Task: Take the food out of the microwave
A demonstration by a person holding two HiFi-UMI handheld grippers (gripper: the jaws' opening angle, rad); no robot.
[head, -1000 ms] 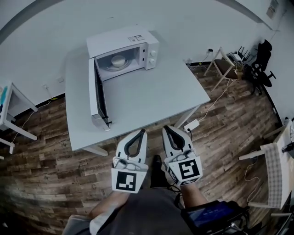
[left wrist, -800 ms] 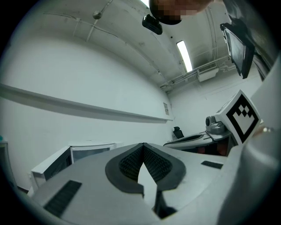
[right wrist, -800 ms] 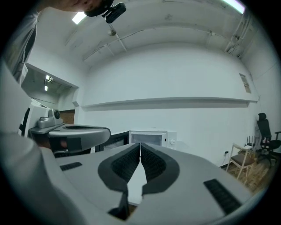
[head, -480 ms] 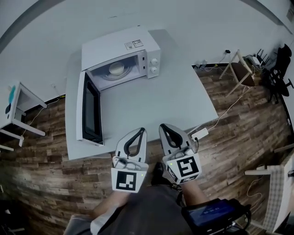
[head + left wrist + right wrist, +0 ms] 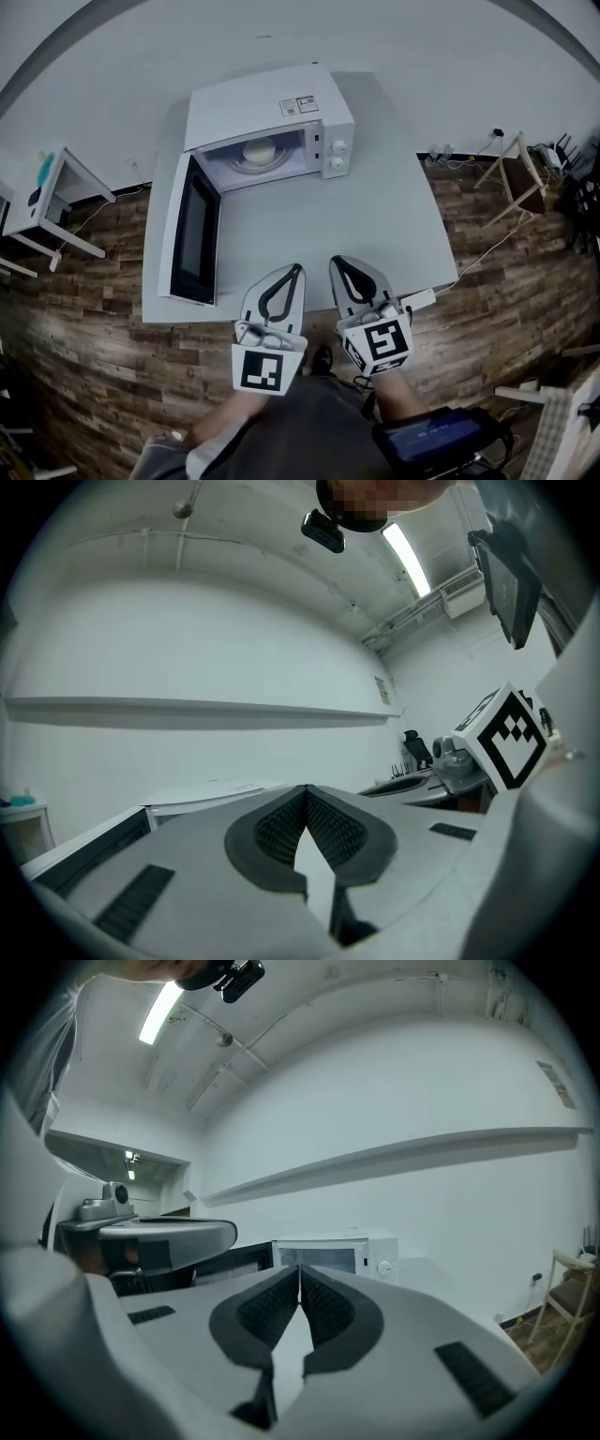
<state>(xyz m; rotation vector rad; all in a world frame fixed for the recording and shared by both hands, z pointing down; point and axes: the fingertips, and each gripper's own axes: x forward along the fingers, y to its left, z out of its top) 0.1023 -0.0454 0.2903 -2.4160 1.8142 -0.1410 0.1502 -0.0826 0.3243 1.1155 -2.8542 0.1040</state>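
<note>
A white microwave (image 5: 267,98) stands at the back of a white table (image 5: 309,225), its door (image 5: 192,234) swung wide open to the left. Inside, a pale round food item (image 5: 259,150) sits on the turntable. My left gripper (image 5: 295,270) and right gripper (image 5: 337,262) are side by side over the table's front edge, both shut and empty, well short of the microwave. In the right gripper view the shut jaw tips (image 5: 299,1267) point at the microwave (image 5: 347,1251). In the left gripper view the tips (image 5: 305,790) touch, and the open door (image 5: 89,841) shows at the left.
A small white side table (image 5: 56,187) stands at the left by the wall. A wooden stand (image 5: 520,173) is at the right, and a power strip (image 5: 419,300) with a cable lies on the wood floor beside the table's right corner.
Both grippers have advanced from over the floor to the table's front edge, still shut. The microwave now appears nearer and more centred in the head view.
</note>
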